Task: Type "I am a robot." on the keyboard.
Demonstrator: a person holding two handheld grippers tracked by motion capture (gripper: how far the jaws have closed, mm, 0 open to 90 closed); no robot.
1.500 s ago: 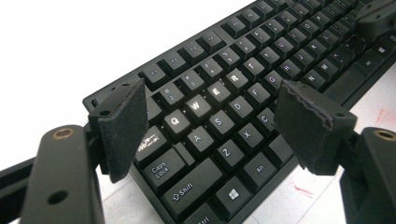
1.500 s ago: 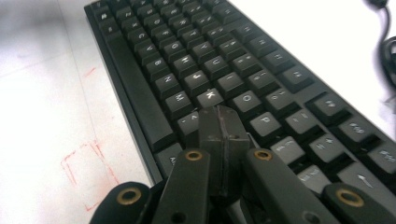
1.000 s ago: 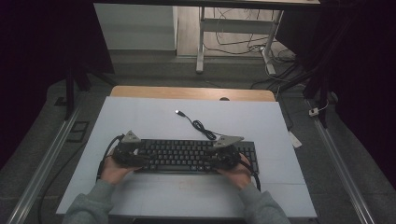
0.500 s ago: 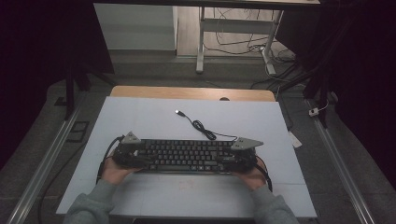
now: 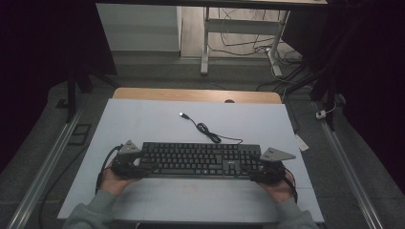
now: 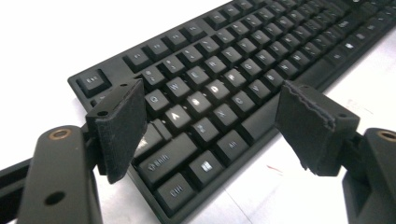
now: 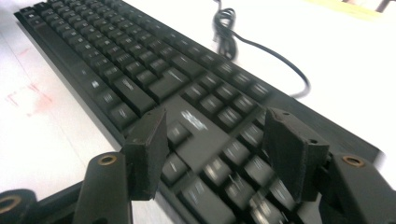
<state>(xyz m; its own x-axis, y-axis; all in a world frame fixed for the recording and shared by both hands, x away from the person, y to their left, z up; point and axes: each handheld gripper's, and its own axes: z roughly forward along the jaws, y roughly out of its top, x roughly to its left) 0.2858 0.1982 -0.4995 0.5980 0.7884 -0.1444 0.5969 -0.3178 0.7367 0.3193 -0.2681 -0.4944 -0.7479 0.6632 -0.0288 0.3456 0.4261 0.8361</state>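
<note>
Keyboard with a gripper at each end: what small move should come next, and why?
Probably close both grippers on the keyboard ends. The left gripper and the right gripper each stand open, jaws apart over the end keys, gripping nothing yet. The keyboard lies flat on the table, its cable slack.

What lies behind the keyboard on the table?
Behind the keyboard its black cable runs back in a small coil to a USB plug on the white table. Anything under the keyboard is hidden.
</note>
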